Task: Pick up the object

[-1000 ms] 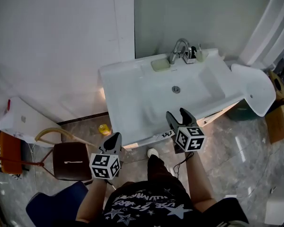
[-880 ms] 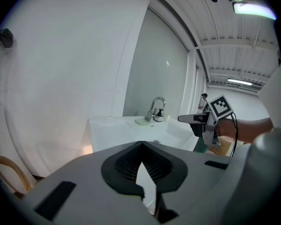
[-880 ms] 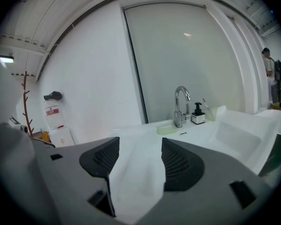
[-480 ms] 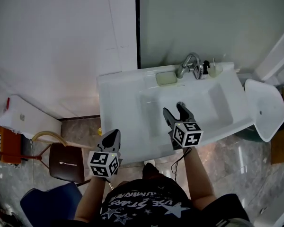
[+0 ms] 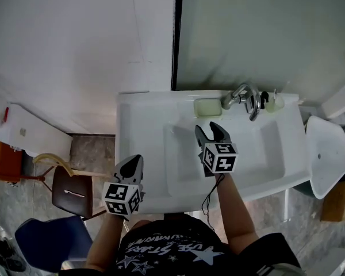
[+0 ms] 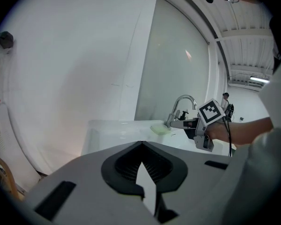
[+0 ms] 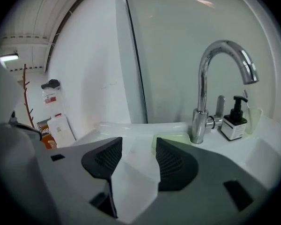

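A pale green soap bar (image 5: 207, 107) lies on the back ledge of the white sink (image 5: 139, 132), left of the chrome faucet (image 5: 241, 94). My right gripper (image 5: 211, 132) hovers over the basin, short of the soap, jaws apart and closing with nothing between them. In the right gripper view the soap (image 7: 178, 138) shows just beyond the right gripper (image 7: 138, 146). My left gripper (image 5: 132, 164) hangs at the sink's front left edge, shut and empty (image 6: 141, 146). The left gripper view also catches the soap (image 6: 160, 129).
A dark pump bottle (image 5: 264, 100) and a pale cup-like item (image 5: 276, 103) stand right of the faucet. A white oval lid (image 5: 328, 154) sits at the sink's right. A brown stool (image 5: 72, 192) and a blue chair (image 5: 39, 249) stand on the floor at left.
The right gripper moved forward from the sink's front edge to over the basin, nearer the soap, jaws slightly narrower. The left gripper stayed by the front left edge.
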Demonstrator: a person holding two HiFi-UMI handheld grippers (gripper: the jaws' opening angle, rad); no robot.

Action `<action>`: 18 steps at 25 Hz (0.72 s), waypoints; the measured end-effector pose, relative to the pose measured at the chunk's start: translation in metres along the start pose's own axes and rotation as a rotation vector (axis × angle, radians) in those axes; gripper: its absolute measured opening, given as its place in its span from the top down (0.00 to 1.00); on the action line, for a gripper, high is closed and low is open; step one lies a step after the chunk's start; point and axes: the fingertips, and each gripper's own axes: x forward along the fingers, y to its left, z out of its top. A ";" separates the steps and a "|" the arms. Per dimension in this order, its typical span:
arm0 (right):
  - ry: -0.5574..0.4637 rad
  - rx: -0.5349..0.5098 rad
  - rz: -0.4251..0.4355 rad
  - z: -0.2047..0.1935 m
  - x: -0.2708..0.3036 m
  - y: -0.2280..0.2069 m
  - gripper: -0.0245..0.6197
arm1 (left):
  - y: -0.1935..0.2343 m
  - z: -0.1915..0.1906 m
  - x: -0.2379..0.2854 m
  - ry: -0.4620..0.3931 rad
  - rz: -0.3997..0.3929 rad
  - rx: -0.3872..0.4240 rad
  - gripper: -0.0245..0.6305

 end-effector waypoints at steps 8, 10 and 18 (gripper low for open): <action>0.071 -0.076 0.016 -0.006 0.070 -0.011 0.66 | 0.016 -0.004 0.031 0.045 0.058 -0.040 0.94; 0.091 -0.085 0.013 -0.009 0.083 -0.014 0.67 | 0.020 -0.006 0.036 0.057 0.066 -0.044 0.94; 0.189 -0.088 -0.019 -0.028 0.116 -0.024 0.72 | 0.029 -0.019 0.046 0.098 0.087 -0.069 0.94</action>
